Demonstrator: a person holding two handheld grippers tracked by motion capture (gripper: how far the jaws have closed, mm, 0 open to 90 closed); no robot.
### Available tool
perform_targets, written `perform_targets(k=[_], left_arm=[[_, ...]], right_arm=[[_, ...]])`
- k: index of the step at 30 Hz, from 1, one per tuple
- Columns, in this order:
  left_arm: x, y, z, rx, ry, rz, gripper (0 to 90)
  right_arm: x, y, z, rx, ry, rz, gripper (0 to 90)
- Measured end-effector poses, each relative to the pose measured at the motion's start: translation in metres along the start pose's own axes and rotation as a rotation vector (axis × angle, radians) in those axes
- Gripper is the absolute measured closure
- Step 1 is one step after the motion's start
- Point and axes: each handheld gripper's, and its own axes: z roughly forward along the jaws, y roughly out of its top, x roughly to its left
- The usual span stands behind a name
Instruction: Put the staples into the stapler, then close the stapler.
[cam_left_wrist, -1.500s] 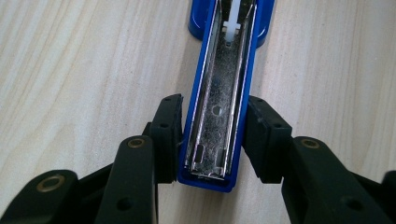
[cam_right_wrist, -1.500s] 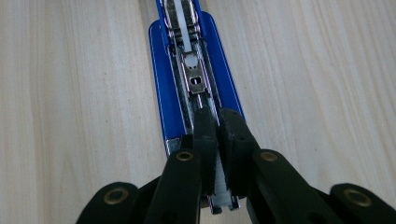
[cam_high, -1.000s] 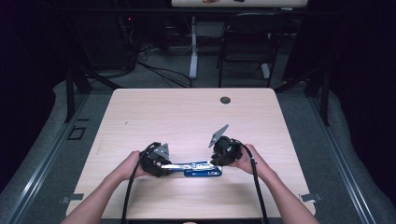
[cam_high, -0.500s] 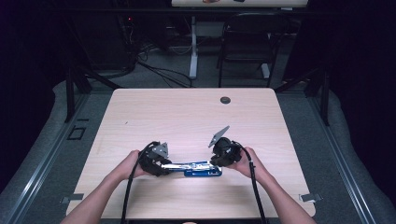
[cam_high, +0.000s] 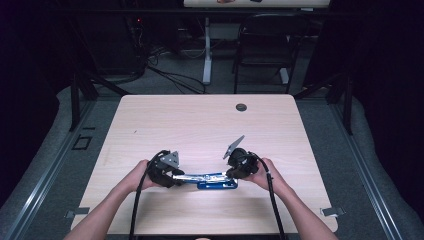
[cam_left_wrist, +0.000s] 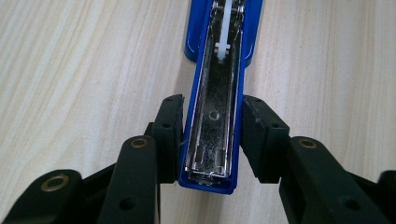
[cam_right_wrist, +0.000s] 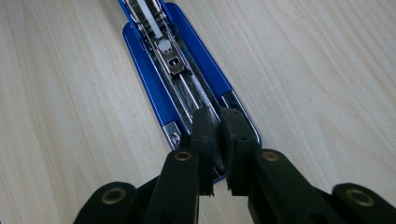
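Gripping opened blue stapler (cam_high: 210, 178), left tool (cam_left_wrist: 212, 135) clamped on it, right tool (cam_right_wrist: 218, 140) nearly together.

Left gripper (cam_high: 172, 176) clamps one end of the blue metal stapler (cam_high: 212, 180); right gripper (cam_high: 231, 173), jaws just closing, pinches the other

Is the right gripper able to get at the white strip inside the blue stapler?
Probably yes. The stapler lies swung open, so the white strip is uncovered just ahead of the right gripper, whose jaws have been closing on the metal channel.
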Motion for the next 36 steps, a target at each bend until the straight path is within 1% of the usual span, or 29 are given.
perform_targets(k=[1, 2, 3, 4, 6, 7, 8, 9, 10, 12, 13, 17, 19, 21, 22, 26, 30, 32, 33, 36], left_arm=[[0.000, 0.000, 0.000, -0.001, 0.000, 0.001, 61.4], [0.001, 0.000, -0.001, 0.006, -0.014, 0.003, 61.4], [0.000, 0.000, -0.001, -0.002, -0.003, 0.001, 61.4], [0.000, 0.000, -0.001, -0.003, -0.002, 0.001, 61.4], [0.001, 0.001, -0.002, -0.004, -0.014, 0.000, 61.3], [0.000, 0.001, -0.002, -0.015, 0.000, -0.002, 61.2], [0.000, 0.001, -0.002, -0.018, -0.001, -0.004, 61.1], [0.000, 0.001, -0.003, -0.038, -0.006, -0.010, 61.2], [0.000, 0.002, -0.005, -0.041, -0.006, -0.012, 61.5], [0.002, 0.003, -0.008, -0.078, -0.019, -0.024, 61.7], [0.002, 0.003, -0.009, -0.084, -0.022, -0.027, 62.0], [0.001, 0.003, -0.009, -0.086, -0.018, -0.025, 62.2], [0.001, 0.004, -0.010, -0.083, -0.017, -0.022, 62.3], [0.001, 0.004, -0.010, -0.088, -0.022, -0.027, 62.4], [0.001, 0.004, -0.010, -0.095, -0.019, -0.030, 62.5], [0.001, 0.005, -0.011, -0.094, -0.023, -0.029, 62.6], [0.001, 0.005, -0.011, -0.095, -0.020, -0.030, 62.6], [0.002, 0.005, -0.011, -0.091, -0.028, -0.032, 62.6], [0.002, 0.005, -0.011, -0.089, -0.029, -0.032, 62.6], [0.001, 0.005, -0.011, -0.091, -0.026, -0.040, 62.5]], right_arm=[[0.000, 0.000, 0.000, 0.001, -0.002, 0.000, 85.6], [-0.001, 0.000, -0.001, 0.010, -0.005, -0.007, 85.7], [-0.001, 0.000, 0.000, -0.001, 0.003, 0.001, 85.7], [-0.001, 0.000, 0.000, 0.000, 0.005, 0.002, 85.7], [-0.001, 0.000, 0.000, 0.000, 0.007, 0.007, 85.7], [-0.001, 0.000, 0.000, 0.000, 0.006, 0.010, 85.6], [-0.002, 0.000, 0.000, 0.000, 0.006, 0.010, 85.5], [-0.002, 0.000, 0.000, 0.000, 0.007, 0.012, 85.4], [-0.002, 0.000, 0.000, 0.000, 0.008, 0.013, 85.4], [-0.002, 0.000, 0.000, -0.001, 0.009, 0.014, 85.2], [-0.002, 0.000, 0.000, -0.001, 0.009, 0.014, 85.1], [-0.003, 0.000, 0.000, -0.005, 0.020, 0.020, 85.0], [-0.002, 0.001, 0.000, 0.000, 0.018, 0.014, 84.2], [-0.001, 0.002, 0.000, 0.000, 0.018, 0.012, 83.5], [-0.001, 0.002, 0.000, -0.002, 0.020, 0.013, 83.5], [0.000, 0.003, -0.002, -0.037, 0.020, 0.019, 84.3], [0.005, 0.010, -0.005, -0.085, 0.009, 0.013, 86.3], [0.007, 0.014, -0.004, -0.107, 0.005, 0.008, 87.4], [0.009, 0.017, -0.003, -0.126, 0.009, 0.003, 87.9], [0.013, 0.025, 0.000, -0.140, 0.015, -0.016, 88.4]])
